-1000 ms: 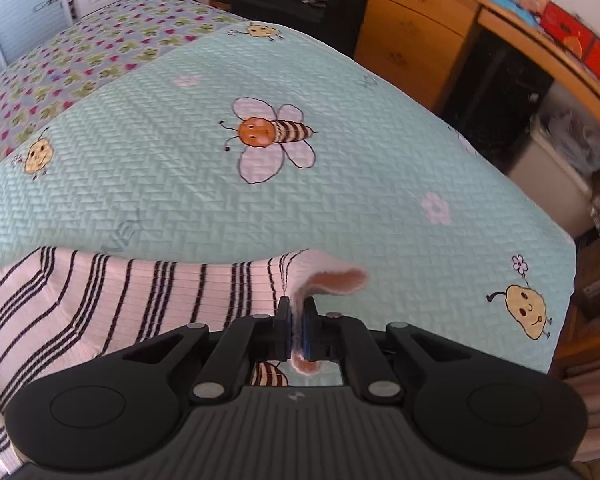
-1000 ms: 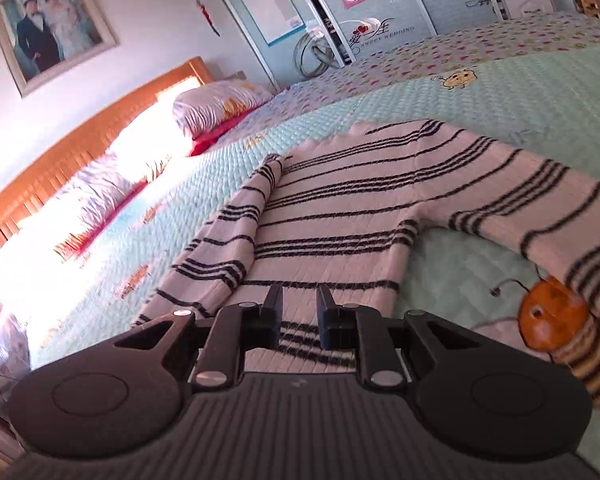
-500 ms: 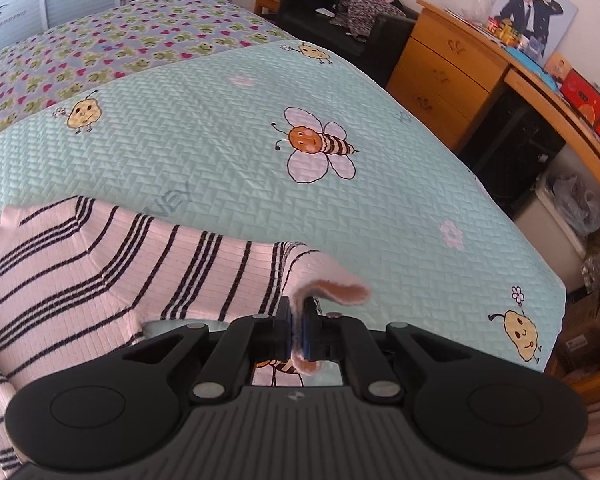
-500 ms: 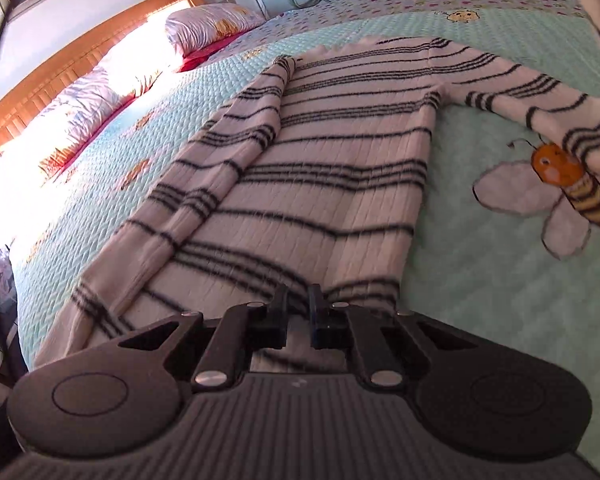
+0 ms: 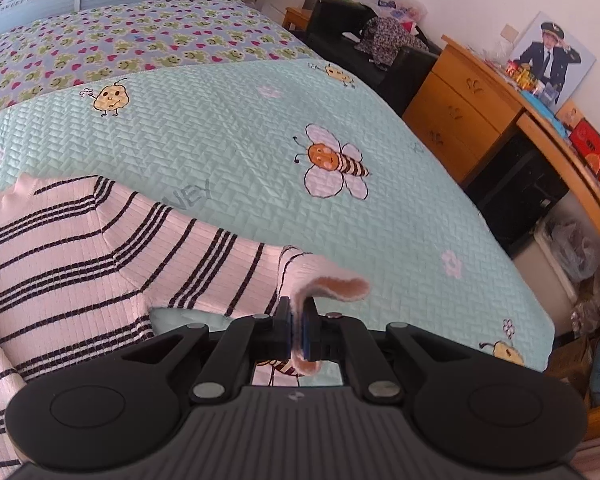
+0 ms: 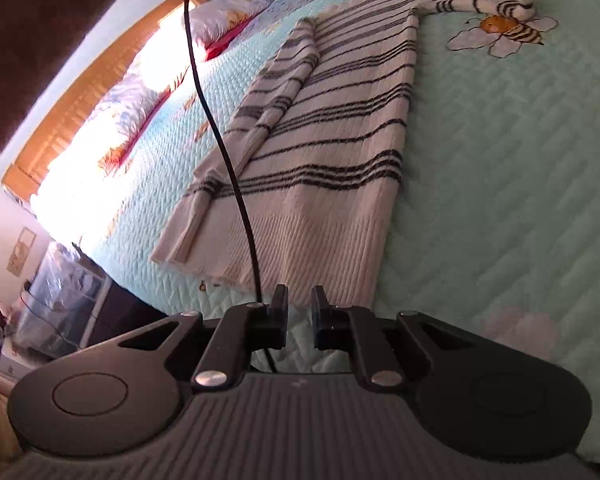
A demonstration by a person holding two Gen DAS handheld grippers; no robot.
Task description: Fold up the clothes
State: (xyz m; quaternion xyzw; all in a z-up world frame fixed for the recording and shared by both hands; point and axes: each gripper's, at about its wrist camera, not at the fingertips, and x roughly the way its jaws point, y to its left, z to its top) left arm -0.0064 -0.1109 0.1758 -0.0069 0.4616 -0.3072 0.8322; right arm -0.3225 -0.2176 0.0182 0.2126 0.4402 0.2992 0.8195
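Compared with the earlier frames, the left tongs (image 5: 296, 334) have swung so that more of the frog-and-heart patterned sheet (image 5: 132, 46) and the wooden dresser (image 5: 464, 108) lie ahead of them, while their grip is unchanged: the jaws stay clamped on the pink cuff (image 5: 332, 286) of the striped sweater (image 5: 100, 248), whose sleeve rises from the bed to the pads and curls over just past their tips. The right tongs (image 6: 300, 312) have drawn back along the garment; formerly over its middle, they now hover just short of its hem (image 6: 284, 264), with the body of the sweater (image 6: 332, 136) stretching away ahead of them. Their jaws, which have just opened a little, stand slightly apart with nothing between them, though the view is somewhat blurred. A thin black cable (image 6: 216, 120) hangs in front of the left finger of the right tongs. The sweater is a ribbed knit, cream-pink with grouped narrow black stripes; it lies flat on the bed, one sleeve folded lengthwise over its far-left edge as seen from the right tongs. The bed cover (image 5: 228, 152) beneath is a mint, herringbone-quilted fabric printed with a cartoon bee (image 5: 334, 160) ahead of the left tongs.
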